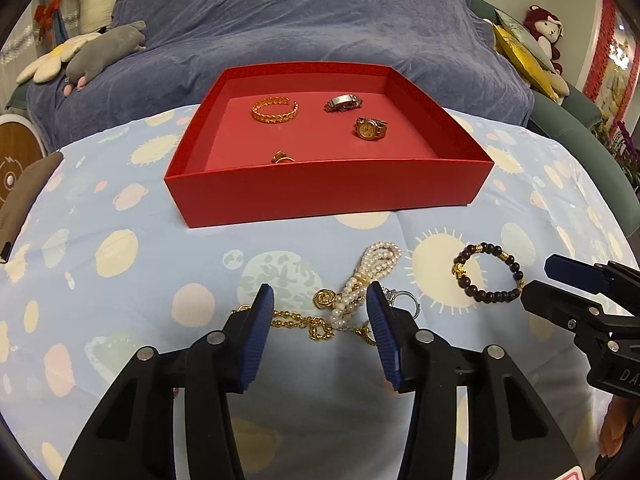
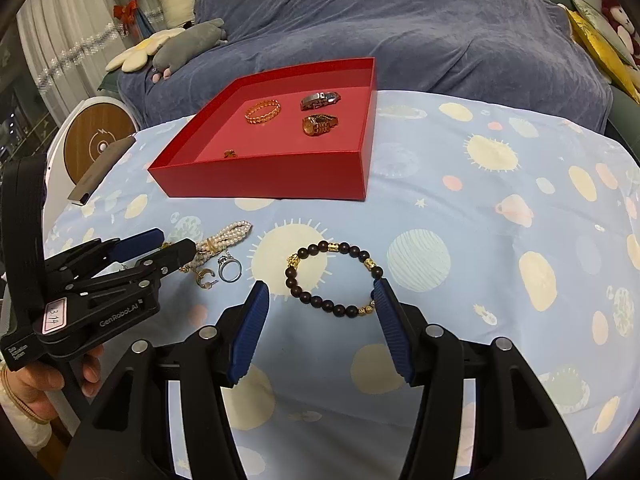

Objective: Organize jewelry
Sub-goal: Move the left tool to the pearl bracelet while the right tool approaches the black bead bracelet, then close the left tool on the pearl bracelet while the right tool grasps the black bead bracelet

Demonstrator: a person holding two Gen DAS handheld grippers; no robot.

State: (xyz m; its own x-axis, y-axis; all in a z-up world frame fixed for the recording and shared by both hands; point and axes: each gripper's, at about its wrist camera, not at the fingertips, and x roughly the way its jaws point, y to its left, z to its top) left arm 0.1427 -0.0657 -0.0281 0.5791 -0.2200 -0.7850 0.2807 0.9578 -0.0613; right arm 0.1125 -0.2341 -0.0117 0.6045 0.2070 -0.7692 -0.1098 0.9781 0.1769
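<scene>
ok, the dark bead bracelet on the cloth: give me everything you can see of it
The dark bead bracelet is a closed loop of round, dark brown beads that look like wood, spaced with several gold-coloured beads and one larger gold charm on its left side. It lies flat on the blue planet-print cloth, in front of the red tray and outside it. The open right hand-held gripper brackets it; its right finger sits at the loop's edge, contact unclear.

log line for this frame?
left gripper: open, over gold chain | right gripper: open, at bead bracelet | red box: four pieces
</scene>
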